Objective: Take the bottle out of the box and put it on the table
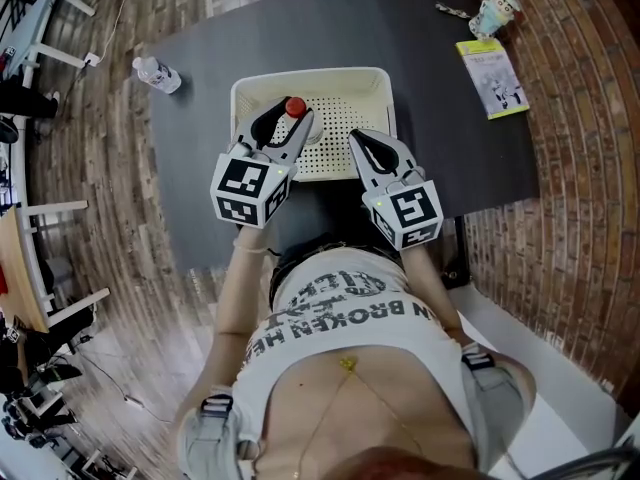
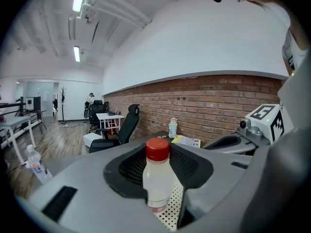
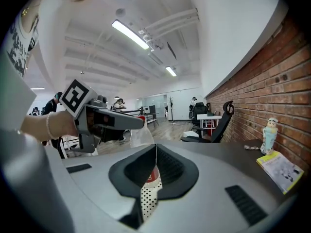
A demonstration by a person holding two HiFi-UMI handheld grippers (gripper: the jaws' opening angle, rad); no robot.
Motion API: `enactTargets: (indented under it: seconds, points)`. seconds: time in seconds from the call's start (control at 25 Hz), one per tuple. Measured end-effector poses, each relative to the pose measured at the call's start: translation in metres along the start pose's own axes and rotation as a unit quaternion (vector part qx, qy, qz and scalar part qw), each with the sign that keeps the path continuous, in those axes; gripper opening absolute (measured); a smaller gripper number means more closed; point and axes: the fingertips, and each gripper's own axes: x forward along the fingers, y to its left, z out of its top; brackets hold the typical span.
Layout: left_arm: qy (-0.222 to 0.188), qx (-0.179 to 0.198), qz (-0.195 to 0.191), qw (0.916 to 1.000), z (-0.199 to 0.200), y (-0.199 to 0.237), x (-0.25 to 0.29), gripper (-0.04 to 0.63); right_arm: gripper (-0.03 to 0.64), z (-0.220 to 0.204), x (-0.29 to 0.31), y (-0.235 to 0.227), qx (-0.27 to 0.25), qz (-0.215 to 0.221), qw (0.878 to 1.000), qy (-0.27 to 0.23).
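Red-capped, cloudy-white bottle (image 2: 157, 181) stands upright, perhaps labelled near base.

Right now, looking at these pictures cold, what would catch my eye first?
The red-capped bottle clamped in the left tool, over a white perforated box on the dark table. Beside it the right tool hangs shut and empty over the box's near edge. A second bottle lies near the table's far left edge, a yellow booklet at the far right.
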Motion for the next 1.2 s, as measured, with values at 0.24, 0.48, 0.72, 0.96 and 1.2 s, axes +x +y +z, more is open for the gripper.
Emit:
enactTargets:
  seconds: [0.24, 0.48, 0.72, 0.96, 1.2]
  points:
    - [-0.017, 0.017, -0.002, 0.9997, 0.032, -0.003, -0.018, 0.152, 0.009, 0.001, -0.004, 0.007, -0.001, 0.002, 1.0, -0.001]
    - [-0.021, 0.017, -0.002, 0.9996, 0.037, -0.006, -0.027, 0.152, 0.009, 0.0, -0.008, 0.012, -0.005, 0.004, 1.0, -0.002]
    - [-0.027, 0.007, -0.003, 0.9996, 0.037, -0.006, -0.032, 0.152, 0.009, -0.001, -0.009, 0.017, -0.006, 0.007, 1.0, -0.001]
    - [-0.025, 0.007, -0.004, 0.9997, 0.036, -0.006, -0.034, 0.152, 0.009, 0.0, -0.01, 0.019, -0.007, 0.007, 1.0, -0.003]
    - [-0.021, 0.004, -0.002, 0.9998, 0.032, -0.004, -0.036, 0.152, 0.009, -0.001, -0.01, 0.021, -0.005, 0.007, 1.0, -0.001]
